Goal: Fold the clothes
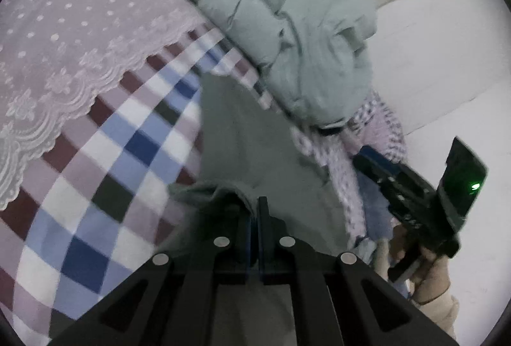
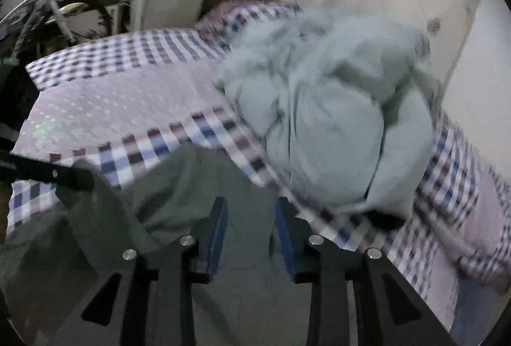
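A grey-green garment (image 1: 249, 138) lies spread on the checked bedsheet (image 1: 137, 148). My left gripper (image 1: 255, 213) is shut on its near edge, and the cloth bunches around the fingertips. The right wrist view shows that same left gripper (image 2: 75, 178) at the left, lifting a corner of the garment (image 2: 179, 186). My right gripper (image 2: 252, 227) stands open just above the garment, with its blue pads (image 2: 218, 234) wide apart and nothing between them. In the left wrist view the right gripper (image 1: 370, 159) comes in from the right, held by a hand (image 1: 428, 275).
A bulky pale green padded jacket (image 2: 335, 128) is heaped on the bed just beyond the garment, also seen as the jacket (image 1: 287, 26). A pink lace cover (image 1: 64, 42) lies to the left. A bicycle (image 2: 64, 4) and boxes stand behind the bed. A white wall (image 1: 431, 58) is on the right.
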`<action>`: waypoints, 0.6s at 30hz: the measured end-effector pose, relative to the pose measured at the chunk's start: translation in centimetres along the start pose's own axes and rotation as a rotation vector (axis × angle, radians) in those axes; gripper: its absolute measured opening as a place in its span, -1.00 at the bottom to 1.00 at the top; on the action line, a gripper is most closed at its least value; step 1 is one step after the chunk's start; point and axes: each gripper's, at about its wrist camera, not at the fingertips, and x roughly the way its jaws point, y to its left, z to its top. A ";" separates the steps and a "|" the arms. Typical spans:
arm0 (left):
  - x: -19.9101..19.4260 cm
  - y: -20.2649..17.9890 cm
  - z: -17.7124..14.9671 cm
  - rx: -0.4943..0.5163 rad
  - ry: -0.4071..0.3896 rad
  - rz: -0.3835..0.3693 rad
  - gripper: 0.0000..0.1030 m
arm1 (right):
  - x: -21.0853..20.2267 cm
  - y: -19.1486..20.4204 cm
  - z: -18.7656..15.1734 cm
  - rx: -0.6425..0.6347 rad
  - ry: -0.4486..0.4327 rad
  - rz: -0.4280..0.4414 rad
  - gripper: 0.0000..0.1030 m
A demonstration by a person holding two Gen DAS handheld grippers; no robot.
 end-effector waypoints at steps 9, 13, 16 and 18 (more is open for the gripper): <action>0.7 -0.1 -2.5 0.128 0.154 0.070 -0.98 | 3.5 4.6 0.9 -0.067 0.091 0.278 -0.27; 1.1 -0.1 -3.8 0.180 0.222 0.074 -0.98 | 4.9 7.1 1.6 -0.114 0.129 0.399 -0.26; 1.1 0.5 -4.2 0.165 0.255 0.044 -0.97 | 6.0 8.9 2.0 -0.148 0.158 0.490 -0.26; 1.1 1.1 -4.0 0.132 0.263 0.017 -0.97 | 6.6 10.0 2.2 -0.171 0.181 0.516 -0.25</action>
